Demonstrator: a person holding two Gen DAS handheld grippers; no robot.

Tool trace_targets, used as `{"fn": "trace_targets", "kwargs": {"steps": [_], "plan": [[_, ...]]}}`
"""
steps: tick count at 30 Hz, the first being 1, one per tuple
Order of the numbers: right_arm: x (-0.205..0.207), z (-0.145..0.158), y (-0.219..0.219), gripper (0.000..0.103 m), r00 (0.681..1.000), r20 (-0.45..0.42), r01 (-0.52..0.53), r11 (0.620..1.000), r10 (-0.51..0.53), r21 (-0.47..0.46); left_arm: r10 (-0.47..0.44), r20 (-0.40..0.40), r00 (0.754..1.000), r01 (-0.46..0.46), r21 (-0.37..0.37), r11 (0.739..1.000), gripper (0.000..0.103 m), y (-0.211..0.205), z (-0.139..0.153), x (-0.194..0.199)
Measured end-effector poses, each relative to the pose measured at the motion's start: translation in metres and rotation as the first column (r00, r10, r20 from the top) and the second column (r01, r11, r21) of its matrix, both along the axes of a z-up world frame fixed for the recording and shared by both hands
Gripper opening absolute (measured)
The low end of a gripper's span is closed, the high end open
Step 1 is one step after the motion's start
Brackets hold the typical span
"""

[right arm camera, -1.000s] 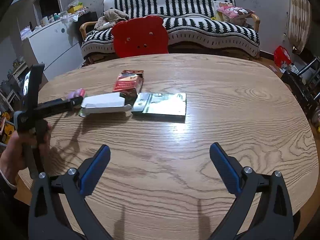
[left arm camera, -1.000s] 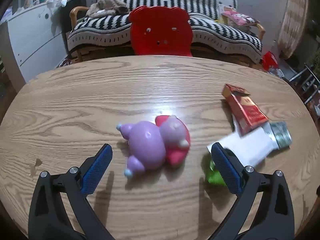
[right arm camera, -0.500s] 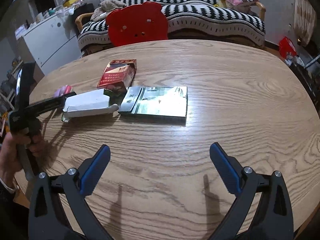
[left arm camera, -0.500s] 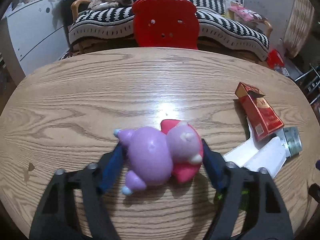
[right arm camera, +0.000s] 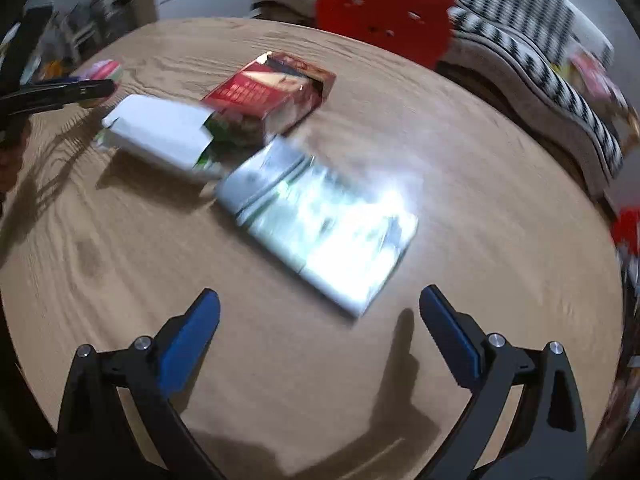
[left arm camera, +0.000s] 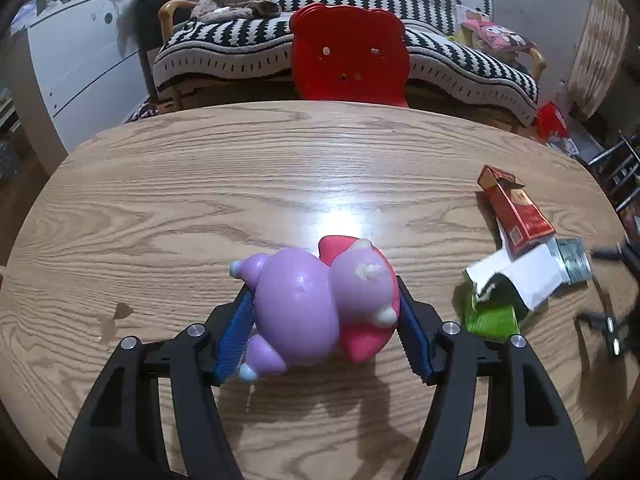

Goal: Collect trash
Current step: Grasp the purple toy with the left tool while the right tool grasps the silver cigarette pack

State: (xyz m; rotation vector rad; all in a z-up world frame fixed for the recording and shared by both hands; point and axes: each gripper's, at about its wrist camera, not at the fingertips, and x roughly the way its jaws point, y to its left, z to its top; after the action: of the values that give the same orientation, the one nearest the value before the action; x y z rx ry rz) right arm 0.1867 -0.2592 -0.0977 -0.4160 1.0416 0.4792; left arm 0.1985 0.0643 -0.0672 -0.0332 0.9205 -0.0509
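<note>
Left gripper (left arm camera: 324,332) fingers closing on the purple-and-pink pig toy (left arm camera: 320,304); blue pads are against both flanks, toy on the wooden surface (left arm camera: 200,208) near its middle. It's rounded and glossy, so I'd squeeze low across the widest part and lift straight up; a tilted pull could let it squirt out.

Right gripper (right arm camera: 320,328) fingers spread wide, nothing between them, hanging over the silver foil packet (right arm camera: 320,232). That view is blurred.

Still on the surface: red carton (right arm camera: 272,96), white box (right arm camera: 160,132) over a green wrapper (left arm camera: 492,320), all clustered and touching. Nothing blocks the toy. No bin visible in either view.
</note>
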Motion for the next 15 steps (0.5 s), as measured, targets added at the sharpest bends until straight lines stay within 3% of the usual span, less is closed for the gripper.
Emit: {"fn": "trace_targets", "kwargs": {"steps": [5, 8, 12, 15], "plan": [[0.046, -0.004, 0.007, 0.097, 0.987, -0.100, -0.122, 0.992, 0.124, 0.035, -0.029, 0.014, 0.999, 0.029, -0.004, 1.000, 0.064, -0.006, 0.007, -0.012], [0.056, -0.004, 0.007, 0.097, 0.986, -0.091, -0.133, 0.990, 0.138, 0.055, -0.068, 0.030, 0.997, 0.069, -0.002, 0.998, 0.064, -0.017, 0.013, -0.019], [0.043, -0.002, 0.003, 0.082, 0.996, -0.057, -0.067, 0.994, 0.072, 0.083, -0.107, 0.051, 0.993, 0.107, 0.004, 0.994, 0.064, -0.034, 0.022, -0.026], [0.018, 0.000, -0.001, 0.077, 0.999, -0.032, -0.010, 0.995, 0.013, 0.097, -0.141, 0.067, 0.988, 0.141, 0.014, 0.990, 0.064, -0.048, 0.029, -0.034]]}}
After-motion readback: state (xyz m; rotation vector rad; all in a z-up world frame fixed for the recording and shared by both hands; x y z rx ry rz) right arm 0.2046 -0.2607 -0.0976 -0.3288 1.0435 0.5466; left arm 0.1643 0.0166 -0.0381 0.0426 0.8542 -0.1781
